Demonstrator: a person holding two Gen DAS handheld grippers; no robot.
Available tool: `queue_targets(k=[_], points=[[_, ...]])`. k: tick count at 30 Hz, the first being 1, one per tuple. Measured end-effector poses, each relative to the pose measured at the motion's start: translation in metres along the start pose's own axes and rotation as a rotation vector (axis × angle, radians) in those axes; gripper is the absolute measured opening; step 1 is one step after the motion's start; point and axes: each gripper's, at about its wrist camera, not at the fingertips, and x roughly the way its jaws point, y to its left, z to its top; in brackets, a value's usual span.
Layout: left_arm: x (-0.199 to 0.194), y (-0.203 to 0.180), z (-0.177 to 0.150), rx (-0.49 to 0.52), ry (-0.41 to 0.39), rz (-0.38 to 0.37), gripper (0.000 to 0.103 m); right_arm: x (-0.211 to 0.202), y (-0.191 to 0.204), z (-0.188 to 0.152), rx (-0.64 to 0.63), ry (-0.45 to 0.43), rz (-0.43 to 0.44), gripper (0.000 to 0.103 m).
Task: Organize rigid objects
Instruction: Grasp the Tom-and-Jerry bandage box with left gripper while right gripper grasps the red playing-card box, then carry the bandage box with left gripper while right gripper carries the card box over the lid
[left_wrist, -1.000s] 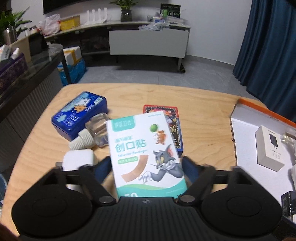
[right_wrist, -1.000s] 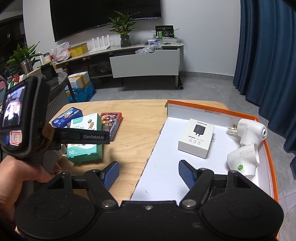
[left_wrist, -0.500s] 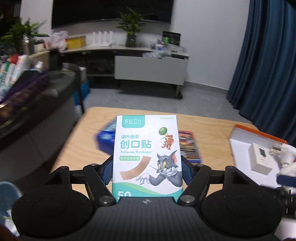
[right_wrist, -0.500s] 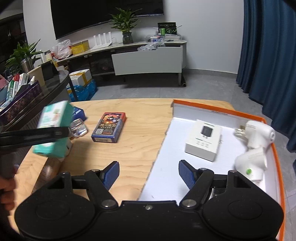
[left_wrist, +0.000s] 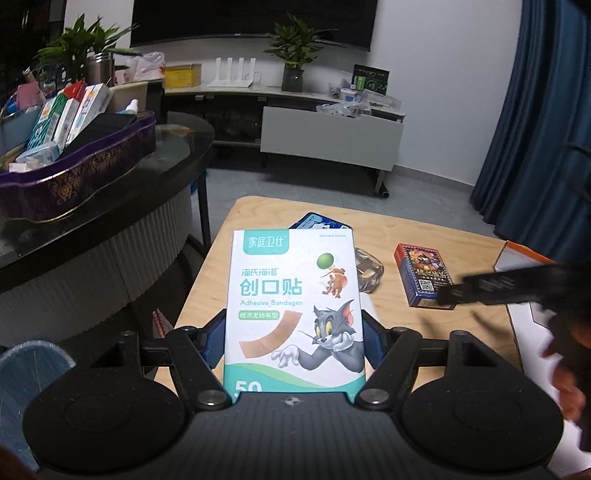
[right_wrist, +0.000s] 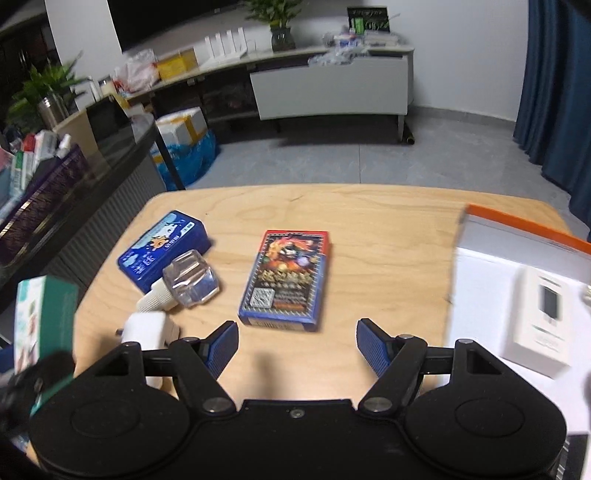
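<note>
Bandage box (left_wrist: 293, 310) in left claw (left_wrist: 293, 341)

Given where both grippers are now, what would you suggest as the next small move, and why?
Probably lower the right gripper onto the card box: its jaws are open and empty, the box lies flat just ahead, and the left gripper already holds the bandage box.

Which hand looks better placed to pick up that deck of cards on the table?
The right. Its gripper is open and empty, with the card deck lying just ahead of its jaws. The left gripper is already shut on the bandage box, held up off the table.
</note>
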Motion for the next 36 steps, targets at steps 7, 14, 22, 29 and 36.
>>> queue_targets(k=[7,14,22,29,36], points=[[0.004,0.006,-0.001,0.002,-0.019,-0.036,0.071,0.047,0.022,0.019,-0.028,0.038,-0.083,0.085],[0.009,0.013,-0.004,-0.026,-0.015,-0.049,0.071,0.052,0.028,0.022,-0.05,0.004,-0.137,0.07],[0.001,0.008,-0.004,-0.02,-0.02,-0.063,0.071,0.012,0.024,0.002,-0.039,-0.018,-0.115,0.07],[-0.016,-0.009,-0.006,0.016,-0.042,-0.104,0.071,-0.057,0.019,-0.022,-0.048,-0.106,-0.092,0.07],[-0.033,-0.04,-0.017,0.053,-0.052,-0.181,0.071,-0.118,-0.002,-0.061,-0.022,-0.162,-0.112,0.07]])
